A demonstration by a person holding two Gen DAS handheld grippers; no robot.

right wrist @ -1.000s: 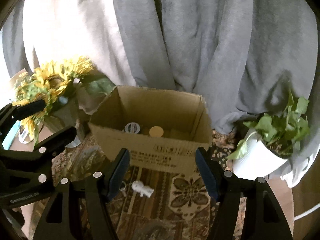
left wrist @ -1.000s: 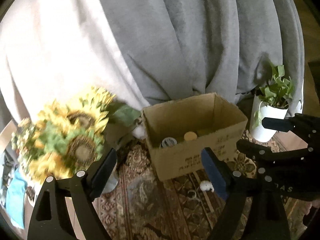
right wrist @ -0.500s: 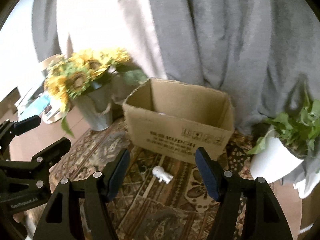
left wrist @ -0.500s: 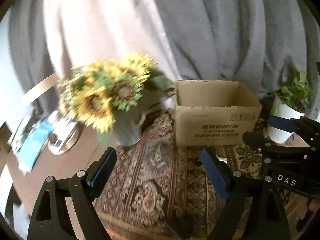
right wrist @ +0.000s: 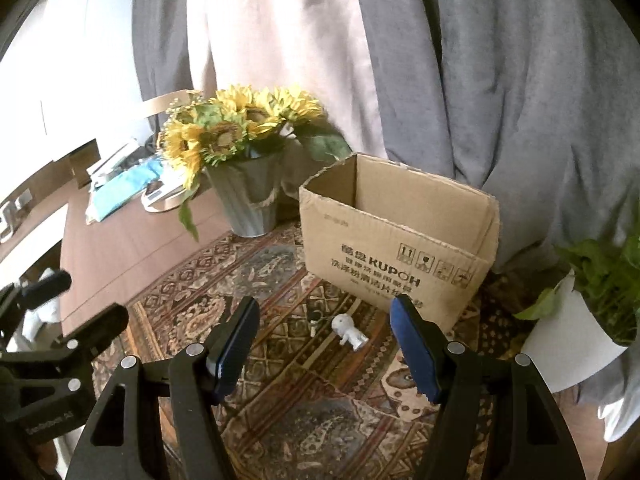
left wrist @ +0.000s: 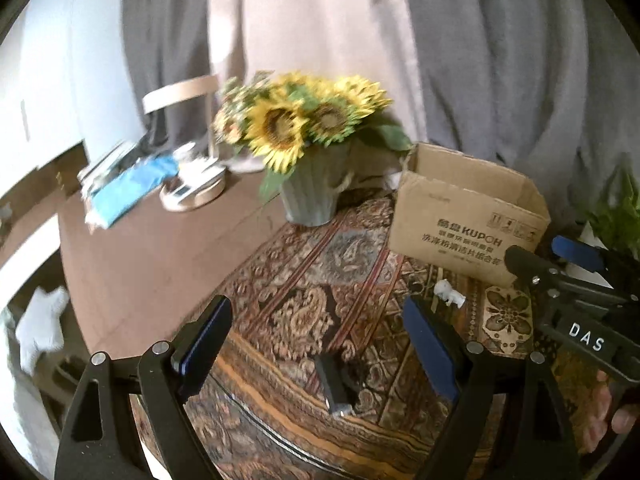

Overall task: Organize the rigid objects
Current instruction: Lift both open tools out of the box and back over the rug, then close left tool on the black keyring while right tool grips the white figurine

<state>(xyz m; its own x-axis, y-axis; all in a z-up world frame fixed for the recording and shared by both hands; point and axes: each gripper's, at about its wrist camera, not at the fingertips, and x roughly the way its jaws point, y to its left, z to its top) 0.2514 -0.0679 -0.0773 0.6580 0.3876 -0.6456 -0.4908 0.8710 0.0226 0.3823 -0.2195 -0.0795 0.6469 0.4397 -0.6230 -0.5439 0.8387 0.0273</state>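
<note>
An open cardboard box (right wrist: 400, 256) printed KUPOH stands on a patterned cloth (right wrist: 256, 280); it also shows in the left wrist view (left wrist: 464, 220). A small white figurine (right wrist: 349, 331) lies on the cloth in front of the box, also in the left wrist view (left wrist: 449, 293). A small black object (left wrist: 334, 382) lies on the cloth nearer me. My left gripper (left wrist: 316, 348) is open and empty above the black object. My right gripper (right wrist: 324, 348) is open and empty, just short of the figurine.
A grey pot of sunflowers (right wrist: 244, 160) stands left of the box. A white pot with a green plant (right wrist: 580, 320) stands at the right. A round tray, blue cloth and papers (left wrist: 160, 184) lie on the brown table (left wrist: 132, 264) at far left. Grey curtains hang behind.
Both grippers have pulled back and away from above the box, so its inside is now hidden. The left view swung left and the black object came into view.
</note>
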